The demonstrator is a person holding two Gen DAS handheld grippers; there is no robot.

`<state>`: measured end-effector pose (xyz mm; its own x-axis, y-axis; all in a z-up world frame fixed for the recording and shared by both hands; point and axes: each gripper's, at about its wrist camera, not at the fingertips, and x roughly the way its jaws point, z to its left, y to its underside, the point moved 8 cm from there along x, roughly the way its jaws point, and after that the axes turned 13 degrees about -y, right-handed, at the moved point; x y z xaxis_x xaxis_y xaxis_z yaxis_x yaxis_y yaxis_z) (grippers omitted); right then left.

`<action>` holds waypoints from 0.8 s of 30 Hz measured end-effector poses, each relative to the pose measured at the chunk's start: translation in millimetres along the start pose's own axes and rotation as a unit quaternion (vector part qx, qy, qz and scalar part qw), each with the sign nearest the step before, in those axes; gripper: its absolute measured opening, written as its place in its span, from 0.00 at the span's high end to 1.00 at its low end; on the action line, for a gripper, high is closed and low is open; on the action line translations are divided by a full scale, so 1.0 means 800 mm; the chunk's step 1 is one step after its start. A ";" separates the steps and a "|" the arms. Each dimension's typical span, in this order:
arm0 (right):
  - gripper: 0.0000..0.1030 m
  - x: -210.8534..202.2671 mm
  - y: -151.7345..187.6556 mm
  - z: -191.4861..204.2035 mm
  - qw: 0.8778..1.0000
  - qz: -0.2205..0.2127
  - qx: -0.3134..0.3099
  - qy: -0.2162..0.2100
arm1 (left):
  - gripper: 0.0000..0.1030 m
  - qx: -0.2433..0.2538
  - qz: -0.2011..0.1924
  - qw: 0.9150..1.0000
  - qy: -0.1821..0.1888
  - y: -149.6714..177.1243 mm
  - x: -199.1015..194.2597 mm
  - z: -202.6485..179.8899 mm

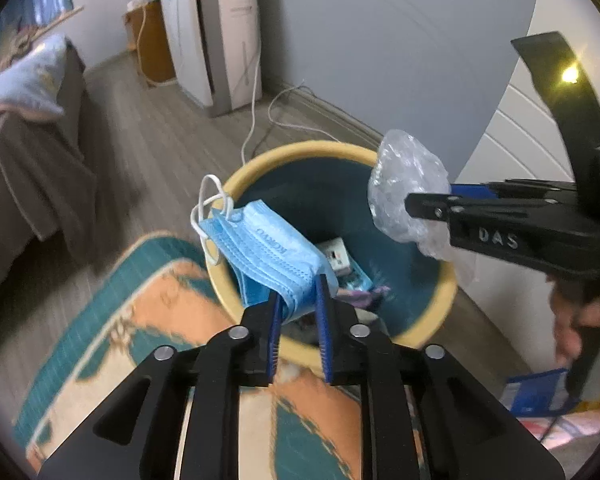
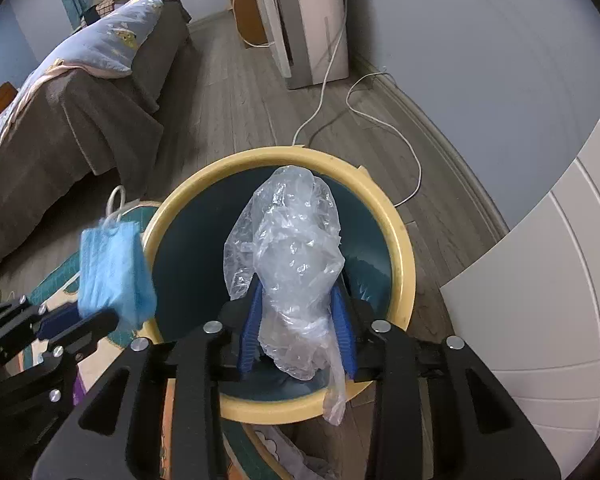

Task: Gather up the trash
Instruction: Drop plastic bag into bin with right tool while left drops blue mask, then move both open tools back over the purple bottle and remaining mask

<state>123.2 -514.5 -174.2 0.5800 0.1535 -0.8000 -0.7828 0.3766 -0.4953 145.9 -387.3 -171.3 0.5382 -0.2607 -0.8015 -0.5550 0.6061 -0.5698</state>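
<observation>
A round bin [image 2: 404,264] with a cream-yellow rim and dark teal inner wall stood on the wooden floor [image 2: 236,96], partly on a teal-and-orange rug [image 1: 148,312]. In the left wrist view its bottom held some litter [image 1: 342,260]: a small white box-like piece and bits of blue and purple packaging, too blurred to name. In the right wrist view the bin's floor was hidden.

The left gripper [image 1: 300,304] held a folded blue face mask [image 1: 268,252] above the bin's near-left rim. Its blue fingers [image 1: 323,312] stood a little apart with the mask's lower fold between them; whether the pads pressed on it could not be told. White ear loops stuck up past the rim.

The right gripper [image 2: 298,320] hung over the bin's mouth with a crumpled clear plastic bag [image 2: 288,256] between its fingers [image 2: 252,320], which were partly open and lay against the bag's sides. A tail of plastic drooped over the near rim.

A person's hand [image 1: 580,320] on the right gripper's handle was blurred and cut off at the frame edge.
</observation>
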 end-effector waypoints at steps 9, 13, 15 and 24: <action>0.26 -0.002 -0.004 -0.004 1.000 -0.012 0.006 0.014 | 0.17 -0.017 -0.022 0.999 -0.020 0.006 -0.006 0.028; 0.15 -0.004 -0.002 -0.003 1.000 -0.009 0.006 0.016 | 0.09 -0.037 -0.023 0.998 -0.042 0.022 -0.022 0.052; 0.07 -0.006 -0.001 0.001 1.000 -0.008 0.002 0.016 | 0.09 -0.051 -0.021 0.997 -0.049 0.034 -0.033 0.066; 0.06 -0.043 -0.003 0.050 0.998 -0.017 -0.057 0.017 | 0.07 -0.115 -0.025 0.990 -0.084 0.084 -0.105 0.130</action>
<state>114.1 -483.8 -131.7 0.5995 0.1104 -0.7928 -0.7850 0.2744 -0.5554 129.0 -246.2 -123.3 0.6549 -0.1457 -0.7415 -0.6447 0.4041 -0.6488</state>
